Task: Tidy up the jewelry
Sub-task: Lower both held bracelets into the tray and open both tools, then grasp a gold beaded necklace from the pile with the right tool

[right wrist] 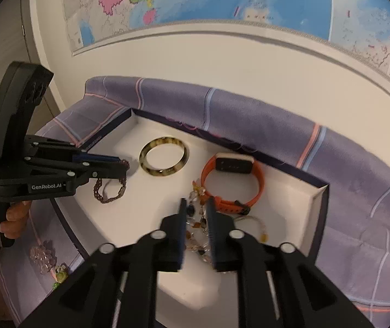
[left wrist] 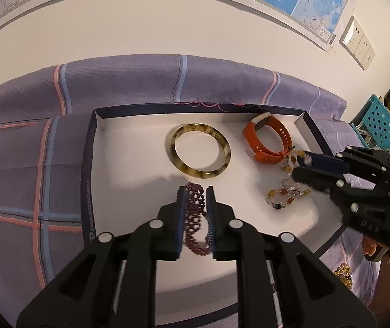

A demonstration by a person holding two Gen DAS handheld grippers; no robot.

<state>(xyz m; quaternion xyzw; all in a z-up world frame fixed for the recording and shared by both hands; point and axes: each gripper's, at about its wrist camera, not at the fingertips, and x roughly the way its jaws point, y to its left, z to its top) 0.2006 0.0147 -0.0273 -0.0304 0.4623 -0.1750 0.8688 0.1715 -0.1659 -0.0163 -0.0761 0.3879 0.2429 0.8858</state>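
Observation:
A shallow white tray with a dark rim (left wrist: 91, 147) (right wrist: 322, 218) lies on a purple plaid cloth. In it are a tortoiseshell bangle (left wrist: 199, 150) (right wrist: 163, 160) and an orange watch band (left wrist: 267, 140) (right wrist: 233, 181). My left gripper (left wrist: 195, 199) (right wrist: 125, 168) is shut on a dark red beaded bracelet (left wrist: 195, 218) (right wrist: 110, 191), held just above the tray floor. My right gripper (right wrist: 196, 207) (left wrist: 297, 168) is shut on an amber and clear beaded bracelet (right wrist: 197, 229) (left wrist: 286, 194) that trails onto the tray beside the watch band.
A pink crystal piece (right wrist: 42, 257) and a green bead piece (right wrist: 59, 276) lie on the cloth left of the tray. A gold chain (left wrist: 343, 272) lies on the cloth to the right. A wall with maps stands behind. A blue crate (left wrist: 378, 120) stands at far right.

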